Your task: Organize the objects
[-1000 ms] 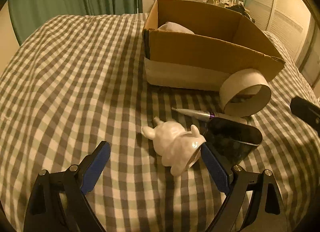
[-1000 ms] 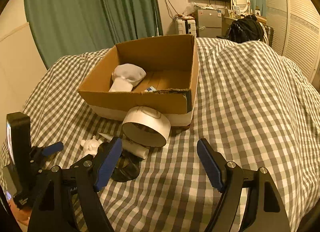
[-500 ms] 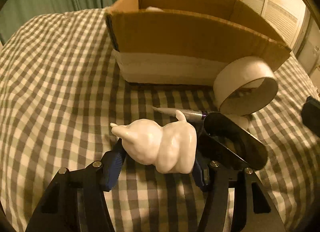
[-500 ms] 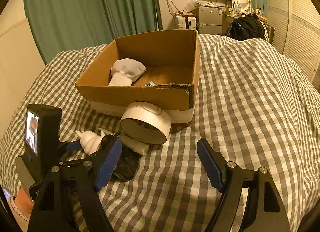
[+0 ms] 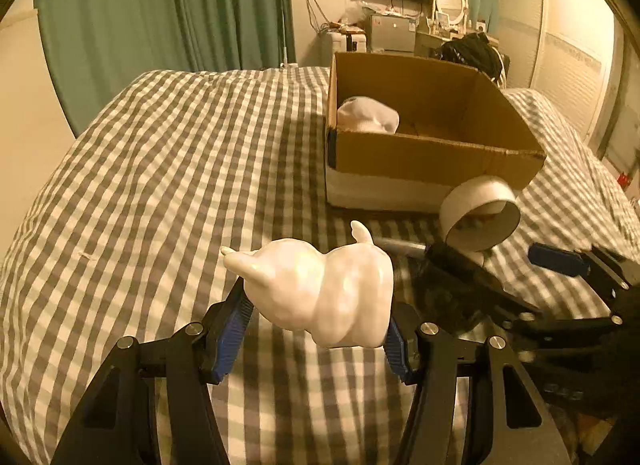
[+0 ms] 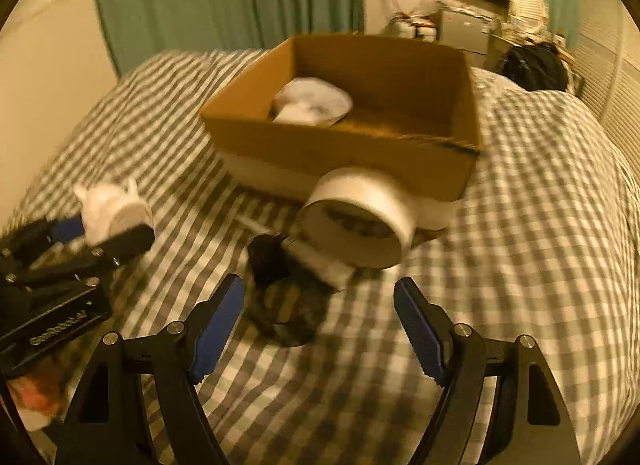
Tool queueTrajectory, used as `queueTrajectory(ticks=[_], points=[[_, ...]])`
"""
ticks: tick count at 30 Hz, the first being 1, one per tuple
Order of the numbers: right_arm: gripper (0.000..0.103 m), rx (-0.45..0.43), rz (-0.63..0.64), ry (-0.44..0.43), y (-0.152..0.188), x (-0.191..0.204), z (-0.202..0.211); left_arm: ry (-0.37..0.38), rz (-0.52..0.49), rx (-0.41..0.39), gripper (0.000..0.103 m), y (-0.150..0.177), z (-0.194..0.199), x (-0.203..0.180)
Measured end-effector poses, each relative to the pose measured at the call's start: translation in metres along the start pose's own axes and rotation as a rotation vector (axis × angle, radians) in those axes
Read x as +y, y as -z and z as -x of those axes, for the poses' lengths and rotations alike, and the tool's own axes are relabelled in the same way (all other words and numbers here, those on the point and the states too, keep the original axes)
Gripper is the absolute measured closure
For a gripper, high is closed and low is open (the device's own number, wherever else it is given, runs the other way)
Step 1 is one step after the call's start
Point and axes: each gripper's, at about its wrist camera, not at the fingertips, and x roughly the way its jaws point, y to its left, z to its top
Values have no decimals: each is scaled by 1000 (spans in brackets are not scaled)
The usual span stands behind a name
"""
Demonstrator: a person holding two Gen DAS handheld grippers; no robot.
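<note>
Item: white figurine, clamped between the pads of my left gripper, lifted above the checked bedspread. Long axis lies crosswise to the fingers, pointed ears to the left, flat base to the right.

My right gripper: jaws spread, holding nothing, just short of a dark glossy object.

Beyond it, a white tape roll on its side, touching the cardboard box.

Box contents: one white bundle, near the left wall.

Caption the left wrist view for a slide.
Left gripper jaws clamp a white figurine above the checkered bed, cardboard box ahead.
</note>
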Motion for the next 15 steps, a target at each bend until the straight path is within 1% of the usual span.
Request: queueTrajectory(ticks=[3,6,7,8,9,11,15], points=[[26,41,45,26,0,10,-14,-5,2,6,43,-2,-3,4],[26,91,72,3,0,16,-31,-1,15,17,43,-1,-6,8],[28,107,86,3,0,19,-36,-3,17,21,43,-1,-7,9],[34,134,105,3,2,22,-44,-3,17,23,43,-1,-7,8],[44,157,116,2,3,26,-50,-3,15,25,43,0,-7,8],[45,201,130,6,5,29,-62,0,14,30,43,1,-10,7],[46,190,121,-3,6,26,-60,-1,15,36,43,2,-10,6]])
